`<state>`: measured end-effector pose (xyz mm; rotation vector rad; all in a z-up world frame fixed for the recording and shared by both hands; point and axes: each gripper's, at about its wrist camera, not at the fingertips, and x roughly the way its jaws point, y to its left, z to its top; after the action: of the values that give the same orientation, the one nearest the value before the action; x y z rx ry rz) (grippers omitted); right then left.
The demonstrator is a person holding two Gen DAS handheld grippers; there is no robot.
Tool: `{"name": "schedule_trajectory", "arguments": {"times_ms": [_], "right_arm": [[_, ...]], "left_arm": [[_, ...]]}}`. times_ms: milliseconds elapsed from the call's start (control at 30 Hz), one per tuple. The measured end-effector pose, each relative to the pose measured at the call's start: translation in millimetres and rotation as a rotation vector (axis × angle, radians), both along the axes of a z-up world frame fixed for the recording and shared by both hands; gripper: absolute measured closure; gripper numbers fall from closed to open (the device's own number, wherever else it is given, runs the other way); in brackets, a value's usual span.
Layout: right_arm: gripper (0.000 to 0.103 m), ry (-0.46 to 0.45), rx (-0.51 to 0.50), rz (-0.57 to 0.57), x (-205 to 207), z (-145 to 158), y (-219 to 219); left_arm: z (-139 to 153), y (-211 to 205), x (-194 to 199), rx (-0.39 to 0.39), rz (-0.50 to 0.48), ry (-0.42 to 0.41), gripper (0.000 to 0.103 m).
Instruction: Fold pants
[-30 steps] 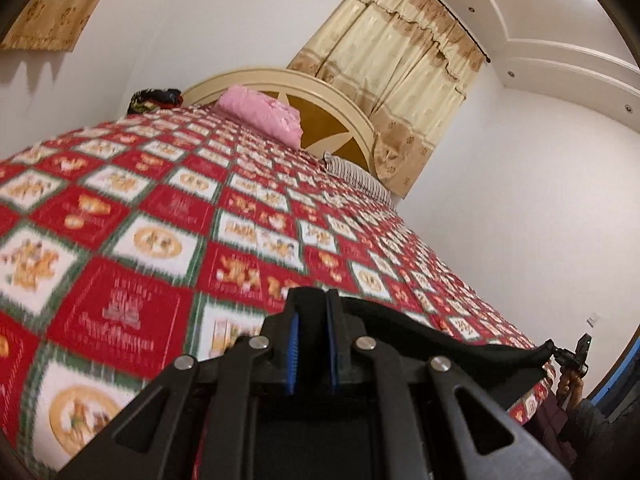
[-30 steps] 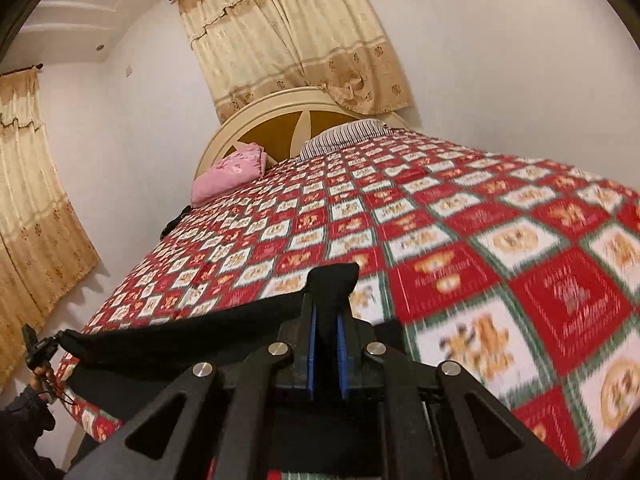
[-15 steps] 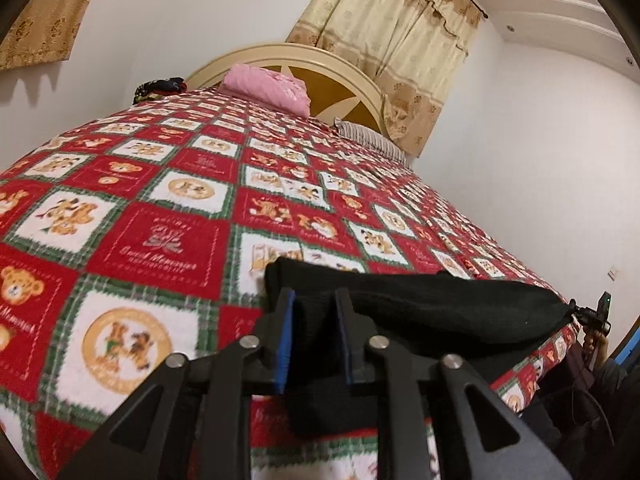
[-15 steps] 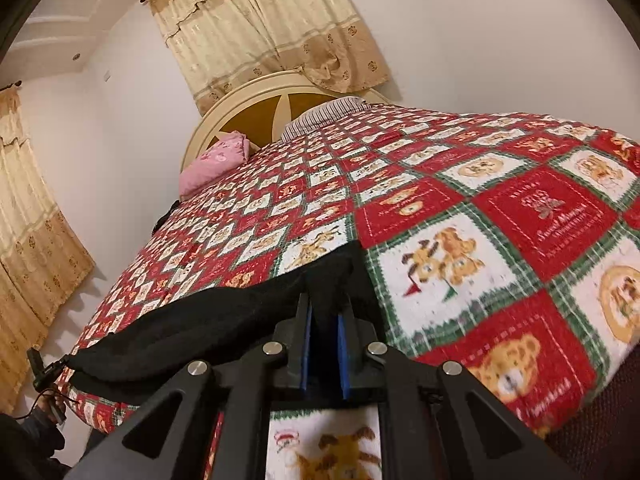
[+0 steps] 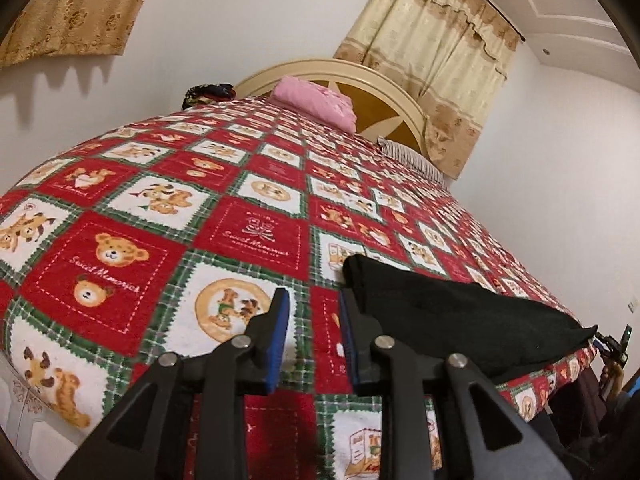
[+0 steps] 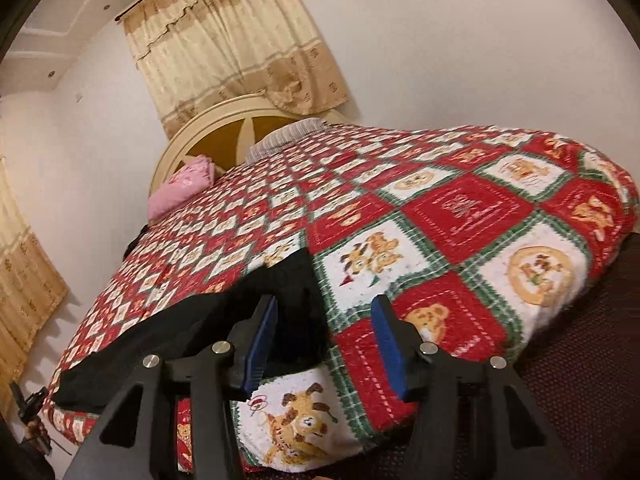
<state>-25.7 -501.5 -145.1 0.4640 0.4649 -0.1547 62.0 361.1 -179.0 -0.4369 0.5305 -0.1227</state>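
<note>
The black pants (image 5: 452, 316) lie flat along the near edge of the bed, on the red, white and green bear-print blanket (image 5: 256, 236). My left gripper (image 5: 314, 334) is open and empty, its right finger just beside the pants' left end. In the right wrist view the pants (image 6: 208, 320) stretch away to the left. My right gripper (image 6: 324, 336) is open, its left finger over the pants' right end and its right finger over bare blanket (image 6: 460, 208).
A pink pillow (image 5: 316, 100) and a striped pillow (image 5: 412, 158) lie at the cream and gold headboard (image 5: 372, 92). Dark clothing (image 5: 208, 92) sits at the far left corner. Beige curtains (image 6: 236, 48) hang behind. The bed's corner (image 6: 608, 208) drops off to the right.
Both grippers have opened and let go of the pants, which now rest on the blanket. Both have drawn back and sideways from the pants' ends.
</note>
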Motion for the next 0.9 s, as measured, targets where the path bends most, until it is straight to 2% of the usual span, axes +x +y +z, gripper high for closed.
{"name": "schedule_trajectory", "arguments": {"times_ms": [233,367,467,600,767,900], "right_arm": [[0.052,-0.035,-0.025,-0.054,-15.0,22.5,3.9],[0.052,-0.052,-0.056,0.003,0.1,43.2,33.3],[0.052,-0.043,-0.086,0.119,26.7,57.2,74.0],[0.051,-0.032,-0.096,0.282,64.0,63.7,131.0],[0.051,0.033,-0.095,0.529,121.0,51.4,230.3],[0.051,0.090,-0.094,0.709,164.2,35.4,315.4]], "left_arm": [[6.7,-18.1,11.9,-0.004,-0.036,-0.016,0.077],[6.3,-36.9,27.2,-0.003,-0.078,0.003,0.077],[8.8,-51.2,35.8,0.016,-0.114,0.002,0.077],[7.2,-73.3,40.1,0.088,-0.153,0.020,0.065],[4.3,-92.6,37.9,0.129,-0.190,0.029,0.065],[-6.4,-113.8,37.4,0.248,-0.212,0.078,0.060]]}}
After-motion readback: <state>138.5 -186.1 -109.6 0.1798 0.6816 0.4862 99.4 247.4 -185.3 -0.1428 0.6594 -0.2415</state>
